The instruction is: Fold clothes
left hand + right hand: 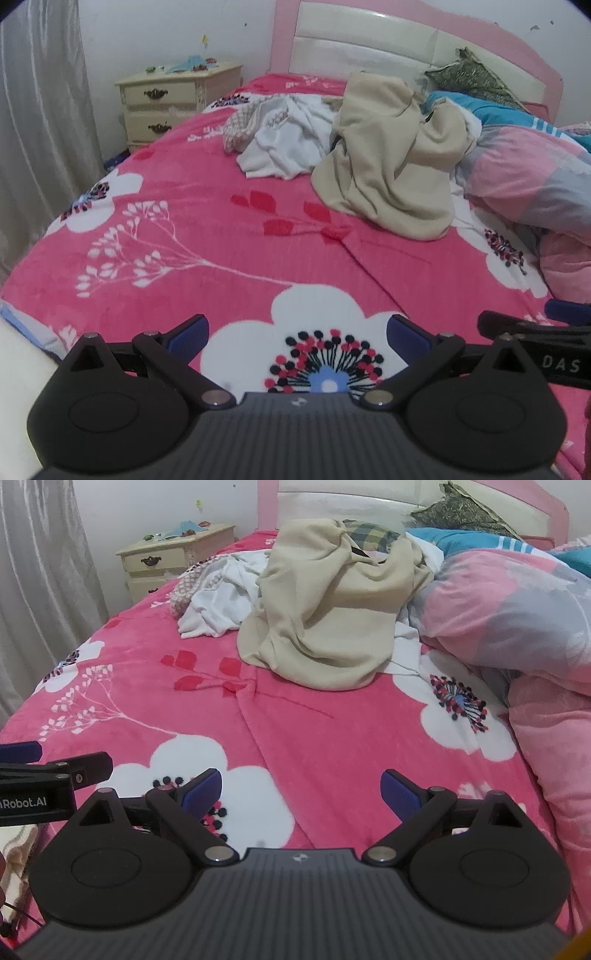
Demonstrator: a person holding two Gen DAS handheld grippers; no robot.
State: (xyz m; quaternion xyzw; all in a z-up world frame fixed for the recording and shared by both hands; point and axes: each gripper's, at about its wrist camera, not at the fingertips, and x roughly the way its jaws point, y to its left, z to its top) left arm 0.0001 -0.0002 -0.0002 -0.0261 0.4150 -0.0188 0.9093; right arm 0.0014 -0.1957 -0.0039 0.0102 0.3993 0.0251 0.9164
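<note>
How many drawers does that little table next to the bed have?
2 show on the bedside table: the upper drawer just under its top, and the lower drawer right below. The bed hides its base, so another could be hidden.

Dim, soft focus, fisheye-warped edges w/ vignette

A pink floral blanket (229,236) covers the bed. A pink and cream headboard (369,40) stands against the white wall (166,33). A cream nightstand (166,99) with two drawers sits left of the bed, with small items on top. A grey curtain (40,110) hangs at far left. A bunched pink and grey quilt (517,620) lies along the right side, with a green patterned pillow (469,75) near the headboard.
</note>
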